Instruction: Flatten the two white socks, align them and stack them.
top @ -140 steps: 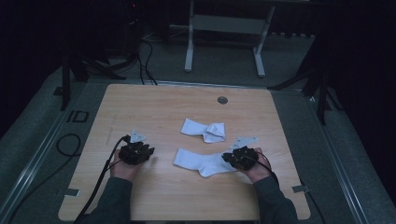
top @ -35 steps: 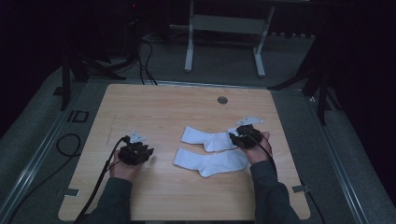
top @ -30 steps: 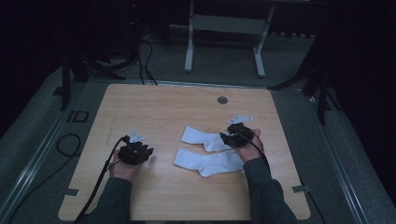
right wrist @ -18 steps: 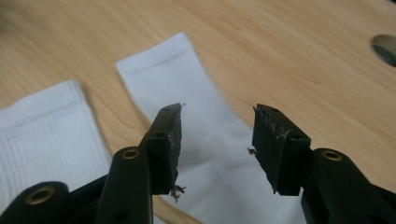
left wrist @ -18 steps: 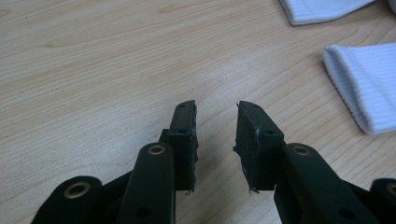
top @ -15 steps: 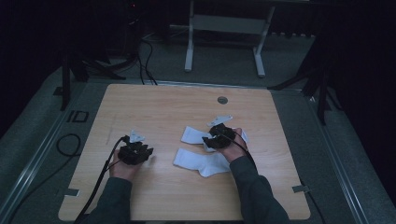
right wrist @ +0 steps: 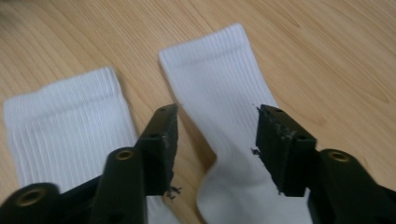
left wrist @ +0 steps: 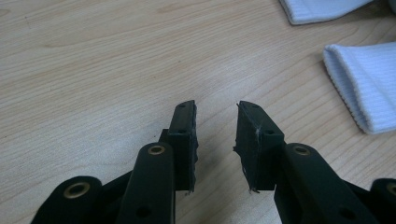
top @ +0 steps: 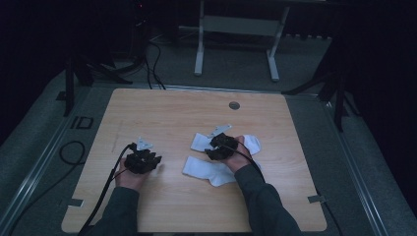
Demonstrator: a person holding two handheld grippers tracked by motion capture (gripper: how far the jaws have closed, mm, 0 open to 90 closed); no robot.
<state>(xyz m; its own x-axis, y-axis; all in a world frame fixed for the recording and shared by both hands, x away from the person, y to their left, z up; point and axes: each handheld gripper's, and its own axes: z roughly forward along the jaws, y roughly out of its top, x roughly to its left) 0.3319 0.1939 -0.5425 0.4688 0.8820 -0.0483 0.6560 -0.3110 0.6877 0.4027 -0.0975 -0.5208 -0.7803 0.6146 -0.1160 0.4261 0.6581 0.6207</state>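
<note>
My left gripper (top: 142, 160) rests on the bench (top: 162, 113) toward the near left corner. In the left gripper view its jaws stand a narrow gap apart, with nothing between them but bare wood (left wrist: 102, 60). The ribbed cuff of the near sock (left wrist: 362, 84) lies off to one side of them, well clear of the pads, and an edge of the far sock (left wrist: 322, 8) shows beyond it.

My right gripper (top: 220, 146) sits at mid-bench, over the far sock (top: 248, 142), my right hand (top: 237, 156) behind it. In the right gripper view its jaws stand wide apart and straddle that sock (right wrist: 224, 93); neither pad (right wrist: 275, 149) is closed on the fabric, and I cannot tell whether they touch it.

The near sock (top: 209, 169) lies flat just beside the far one, toward the near edge, its cuff pointing to the left edge. In the right gripper view the two cuffs run side by side with a strip of wood between them, the near sock (right wrist: 65, 126) beyond the jaw on that side.

A round grommet (top: 234, 105) is set near the far edge, and a cable (top: 105, 189) trails from my left gripper off the near edge.
</note>
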